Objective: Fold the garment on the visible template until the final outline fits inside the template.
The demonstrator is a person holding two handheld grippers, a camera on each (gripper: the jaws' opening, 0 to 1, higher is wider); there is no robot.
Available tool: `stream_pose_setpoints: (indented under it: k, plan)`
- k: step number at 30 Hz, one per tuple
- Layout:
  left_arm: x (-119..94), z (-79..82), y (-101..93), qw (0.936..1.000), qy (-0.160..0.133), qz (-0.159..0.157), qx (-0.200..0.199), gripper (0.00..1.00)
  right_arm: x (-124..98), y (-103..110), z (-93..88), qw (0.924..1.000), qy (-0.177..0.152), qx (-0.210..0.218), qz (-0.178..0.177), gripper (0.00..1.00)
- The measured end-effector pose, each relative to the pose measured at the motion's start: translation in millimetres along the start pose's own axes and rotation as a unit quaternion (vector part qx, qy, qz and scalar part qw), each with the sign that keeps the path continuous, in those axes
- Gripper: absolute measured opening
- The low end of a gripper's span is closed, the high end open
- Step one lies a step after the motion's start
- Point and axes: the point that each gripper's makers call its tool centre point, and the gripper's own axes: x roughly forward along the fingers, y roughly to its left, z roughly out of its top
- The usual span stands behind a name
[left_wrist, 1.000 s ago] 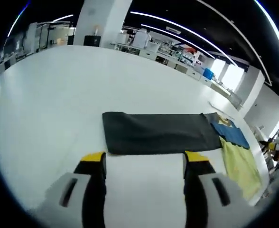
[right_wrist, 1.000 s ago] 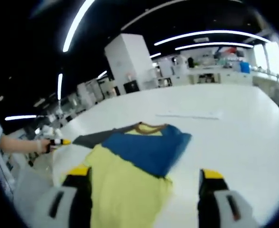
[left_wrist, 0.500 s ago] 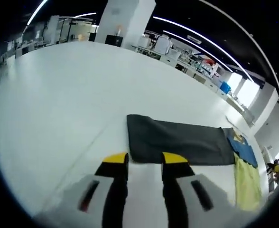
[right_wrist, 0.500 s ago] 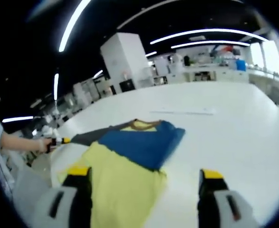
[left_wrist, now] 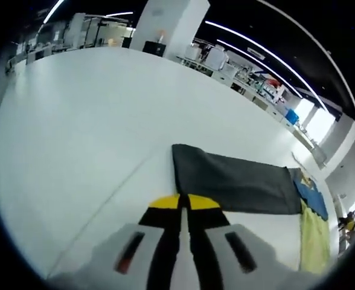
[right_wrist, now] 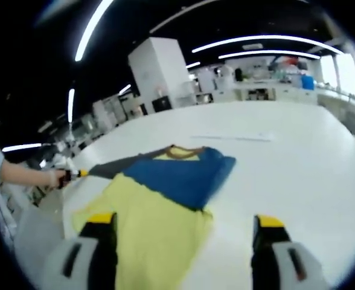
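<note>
In the left gripper view, the left tongs [left_wrist: 184, 202] have their yellow tips pressed together at the near edge of the dark grey panel [left_wrist: 232, 181], probably pinching its hem, though the cloth between the tips is not clearly seen. The panel lies flat on the white tabletop [left_wrist: 75, 121], which would let it be lifted for a fold.

In the right gripper view, the right tongs [right_wrist: 180, 222] are wide open and hold nothing, hovering over the garment [right_wrist: 159, 211], whose yellow and blue parts lie spread out. At the far left a person's hand [right_wrist: 47, 177] holds the other tongs at the grey end.
</note>
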Motion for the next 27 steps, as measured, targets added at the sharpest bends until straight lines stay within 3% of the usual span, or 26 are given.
stream_pose_setpoints:
  k: [7, 15, 19, 25, 27]
  plan:
    - [-8.9, 17.8, -19.5, 0.9993, -0.018, -0.028, 0.017, 0.0, -0.6, -1.0, 0.6, 1.0, -0.004, 0.003, 0.003, 0.92]
    - [-19.1, 49.7, -73.8, 0.9935, -0.051, -0.09, 0.047, 0.0, -0.7, 4.4, 0.5, 0.9999, -0.008, 0.003, 0.008, 0.92]
    - [-10.6, 60.0, -101.5, 0.9888, -0.055, -0.127, 0.057, 0.0, -1.7, 5.6, 0.7, 0.9999, -0.011, 0.004, 0.01, 0.92]
    - [-5.9, 60.0, -145.6, 0.9821, -0.053, -0.168, 0.067, 0.0, -5.5, 2.7, 0.2, 0.9999, -0.014, 0.008, 0.007, 0.92]
    - [-11.7, 52.9, -163.3, 0.9799, -0.05, -0.181, 0.068, 0.0, -6.8, 2.4, -0.6, 0.9999, -0.013, 0.008, 0.006, 0.92]
